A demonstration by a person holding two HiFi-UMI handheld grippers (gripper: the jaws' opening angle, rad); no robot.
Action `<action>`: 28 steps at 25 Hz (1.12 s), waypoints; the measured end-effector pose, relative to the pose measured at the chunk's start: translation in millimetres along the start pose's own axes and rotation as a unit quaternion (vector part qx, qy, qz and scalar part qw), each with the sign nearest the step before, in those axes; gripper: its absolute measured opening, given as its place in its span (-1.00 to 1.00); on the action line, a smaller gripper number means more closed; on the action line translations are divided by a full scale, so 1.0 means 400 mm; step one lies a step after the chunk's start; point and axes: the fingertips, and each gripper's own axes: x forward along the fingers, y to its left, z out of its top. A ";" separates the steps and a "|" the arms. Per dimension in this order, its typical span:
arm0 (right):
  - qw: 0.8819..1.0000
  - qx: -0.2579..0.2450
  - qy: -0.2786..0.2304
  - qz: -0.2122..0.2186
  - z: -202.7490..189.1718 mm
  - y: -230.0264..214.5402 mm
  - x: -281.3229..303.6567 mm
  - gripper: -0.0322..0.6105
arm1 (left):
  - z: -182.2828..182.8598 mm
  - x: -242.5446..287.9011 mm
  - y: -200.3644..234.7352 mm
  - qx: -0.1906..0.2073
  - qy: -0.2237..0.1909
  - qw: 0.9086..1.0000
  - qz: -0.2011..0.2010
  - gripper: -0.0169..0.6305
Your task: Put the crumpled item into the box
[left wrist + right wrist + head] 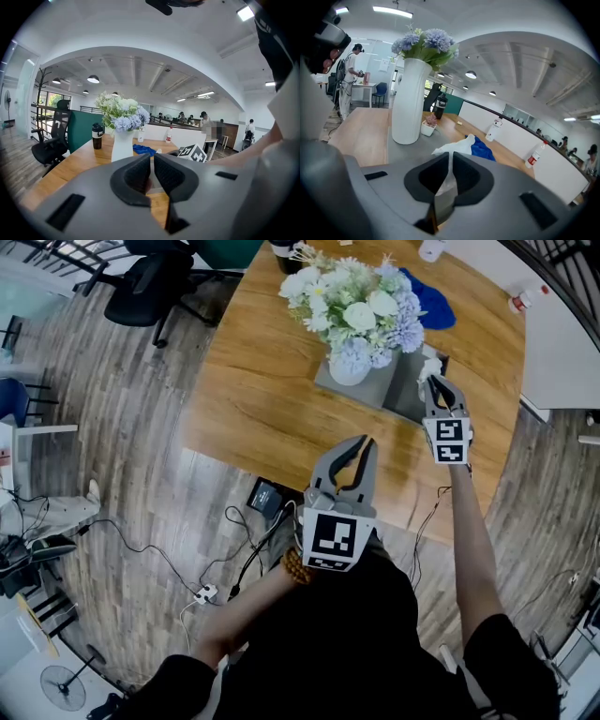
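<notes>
Right gripper [434, 382] [450, 157]: reached out over the far right part of the worktop [262, 381], its jaws closed on the crumpled item.
Crumpled item [429, 365] [457, 147]: white and thin, pinched between the right jaws; its loose end sticks out past the tips, raised off the surface.
Left gripper [361, 444] [152, 159]: held over the near edge of the worktop; jaws drawn together with only a thin slit between them and nothing in it.
Vase [349, 367] [410, 101]: white, upright, filled with pale flowers [352, 301]; it stands on a light grey slab [361, 390].
Dark grey tray [411, 395]: just beside the slab on its right; in the head view the crumpled item hangs above its far edge. Whether this is the box I cannot tell.
Blue cloth [429, 301] [482, 149]: lies on the worktop beyond the crumpled item.
Small potted plant [429, 125]: just behind the vase in the right gripper view.
Dark cup [97, 136]: upright on the worktop, left of the vase in the left gripper view.
</notes>
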 end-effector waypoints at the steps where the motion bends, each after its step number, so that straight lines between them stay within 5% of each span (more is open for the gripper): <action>1: 1.000 -0.001 0.004 0.001 -0.008 0.000 0.008 -0.79 | 0.001 0.002 0.004 0.000 -0.001 1.000 0.002 -0.82; 28: 0.991 -0.032 0.123 0.038 -0.206 0.063 0.163 -0.77 | 0.000 0.047 0.041 0.004 0.016 1.000 0.007 -0.82</action>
